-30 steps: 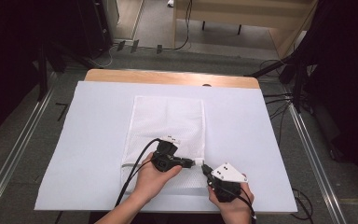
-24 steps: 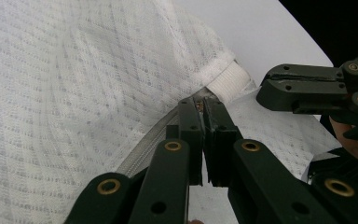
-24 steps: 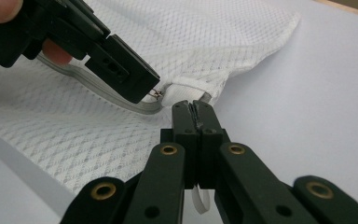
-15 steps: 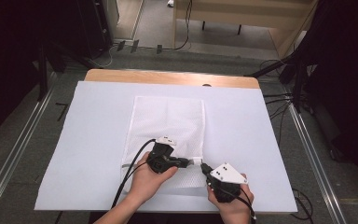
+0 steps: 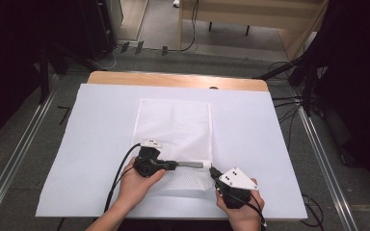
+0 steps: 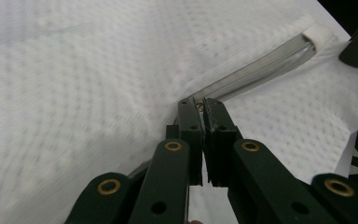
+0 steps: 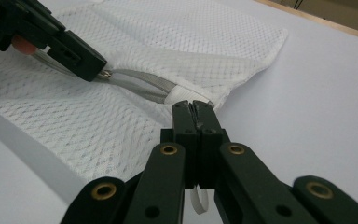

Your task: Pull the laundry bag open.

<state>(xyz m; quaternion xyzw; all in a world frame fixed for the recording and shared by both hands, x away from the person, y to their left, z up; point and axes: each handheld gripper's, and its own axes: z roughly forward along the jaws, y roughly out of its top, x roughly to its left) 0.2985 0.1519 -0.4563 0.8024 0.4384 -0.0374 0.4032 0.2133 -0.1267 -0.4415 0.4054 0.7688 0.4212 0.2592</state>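
Left gripper [image 5: 173, 165] clamped on zipper pull [image 6: 199, 105]; right gripper [image 5: 212, 171] clamped on mesh bag [image 5: 173, 125] corner; zipper runs 3-to-9 o'clock between them.

A mesh laundry bag [image 5: 173, 139] lies mid-counter [image 5: 101, 120], its zipper [image 5: 190, 164] running across near the counter's front edge. The left tongs [image 5: 173, 165] sit at the zipper's left part, the right tongs [image 5: 212, 171] at the bag's right end.

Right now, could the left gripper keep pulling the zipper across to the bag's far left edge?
Probably yes. The left gripper, shut on the zipper pull, has bare mesh bag and table sheet to its left, and the right gripper pins the bag's other corner.
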